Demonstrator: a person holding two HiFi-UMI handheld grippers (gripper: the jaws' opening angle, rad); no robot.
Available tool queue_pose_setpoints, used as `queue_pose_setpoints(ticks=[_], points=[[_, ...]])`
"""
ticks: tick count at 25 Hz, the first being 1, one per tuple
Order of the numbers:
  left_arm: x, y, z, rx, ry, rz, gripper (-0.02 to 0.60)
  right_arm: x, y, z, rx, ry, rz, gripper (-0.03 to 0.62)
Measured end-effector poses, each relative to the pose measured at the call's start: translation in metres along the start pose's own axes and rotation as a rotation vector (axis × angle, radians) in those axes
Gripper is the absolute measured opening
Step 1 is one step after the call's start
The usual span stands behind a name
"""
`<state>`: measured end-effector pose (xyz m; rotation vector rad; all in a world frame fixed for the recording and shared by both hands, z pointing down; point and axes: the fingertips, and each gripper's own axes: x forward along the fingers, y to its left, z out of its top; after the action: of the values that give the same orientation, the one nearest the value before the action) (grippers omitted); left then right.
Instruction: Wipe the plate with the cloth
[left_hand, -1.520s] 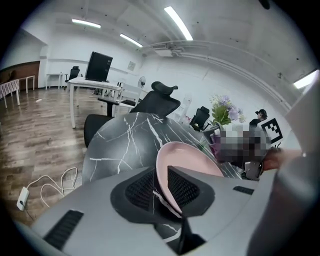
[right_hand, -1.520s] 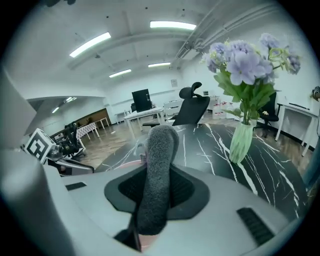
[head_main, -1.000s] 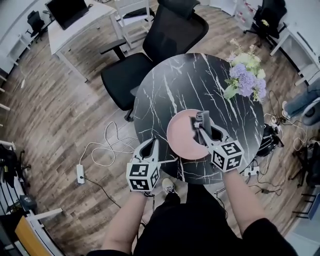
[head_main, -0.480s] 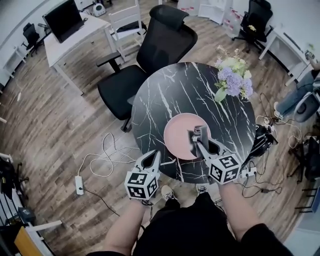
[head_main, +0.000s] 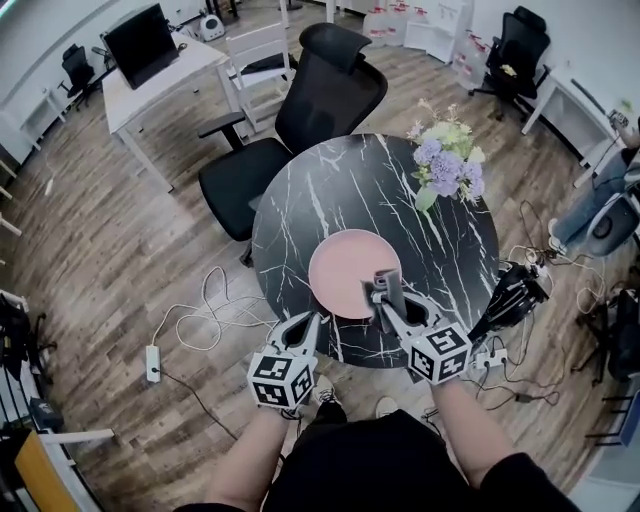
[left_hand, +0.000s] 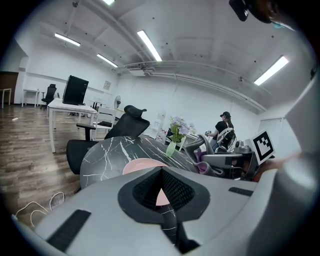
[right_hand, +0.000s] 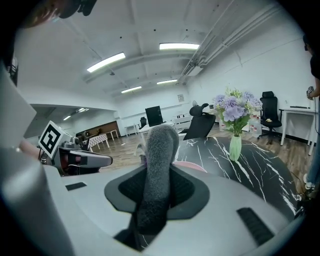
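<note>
A pink plate (head_main: 352, 272) lies on the round black marble table (head_main: 330, 190), towards its near side. My right gripper (head_main: 385, 292) is shut on a grey cloth (head_main: 388, 284) that stands up between the jaws, over the plate's near right rim. In the right gripper view the cloth (right_hand: 157, 165) hides most of the plate (right_hand: 194, 167). My left gripper (head_main: 311, 322) hovers at the table's near left edge, apart from the plate. It is shut; its jaws have just closed the last bit with nothing between them. The left gripper view shows the plate (left_hand: 137, 166) ahead of the jaws.
A vase of purple and white flowers (head_main: 443, 165) stands at the table's far right. A black office chair (head_main: 320, 95) is behind the table. Cables (head_main: 215, 310) and a power strip (head_main: 152, 362) lie on the floor at the left. A seated person (head_main: 610, 200) is at the right edge.
Both grippers have drawn back toward me. The cloth has gone from over the plate's right half to its near right rim. The left gripper stays off the table's edge.
</note>
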<state>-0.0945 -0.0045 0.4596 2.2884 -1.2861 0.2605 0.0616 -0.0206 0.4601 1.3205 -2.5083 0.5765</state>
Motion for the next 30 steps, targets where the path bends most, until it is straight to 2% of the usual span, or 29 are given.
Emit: queue_pose_setpoints(ticks=[15,22,30], points=[[-0.027,-0.131,-0.046,-0.027,-0.054,0.111,0.018,-0.099,-0.013,-0.027,-0.065,-0.001,0.195,0.109],[-0.051,-0.162,-0.065,-0.050,-0.075,0.164,0.018,-0.125,-0.002,-0.044,-0.084,0.018,0.262,0.109],[-0.064,-0.179,-0.080,-0.069,-0.094,0.161,0.018,-0.147,0.010,-0.055,-0.099,0.016,0.286,0.109]])
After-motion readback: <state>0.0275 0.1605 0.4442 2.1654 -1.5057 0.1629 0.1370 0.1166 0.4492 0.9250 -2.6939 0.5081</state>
